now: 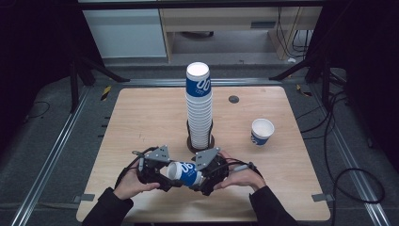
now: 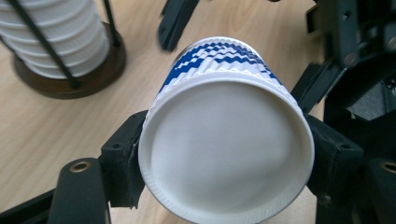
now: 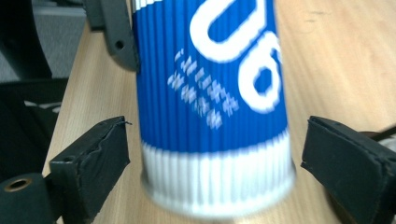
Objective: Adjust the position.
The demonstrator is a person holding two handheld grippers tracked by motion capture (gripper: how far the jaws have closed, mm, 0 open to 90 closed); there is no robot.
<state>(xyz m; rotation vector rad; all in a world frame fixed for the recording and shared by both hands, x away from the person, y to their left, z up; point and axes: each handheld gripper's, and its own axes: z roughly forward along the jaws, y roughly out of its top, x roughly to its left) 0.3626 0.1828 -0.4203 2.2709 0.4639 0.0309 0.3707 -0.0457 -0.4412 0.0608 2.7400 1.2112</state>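
Two grippers meet at one blue and white cup near the front edge of the table.

The left gripper point(image 1: 162, 178) squeezes the cup point(image 1: 184, 173) by its wide rim, one pad on each side. The cup lies tipped on its side in the air between both hands. The right gripper point(image 1: 203, 181) has its pads point(image 3: 95, 161) apart around the cup's bottom end, not touching it. Behind stands a tall stack of cups point(image 1: 199, 109), and a lone cup point(image 1: 261, 131) sits to the right.
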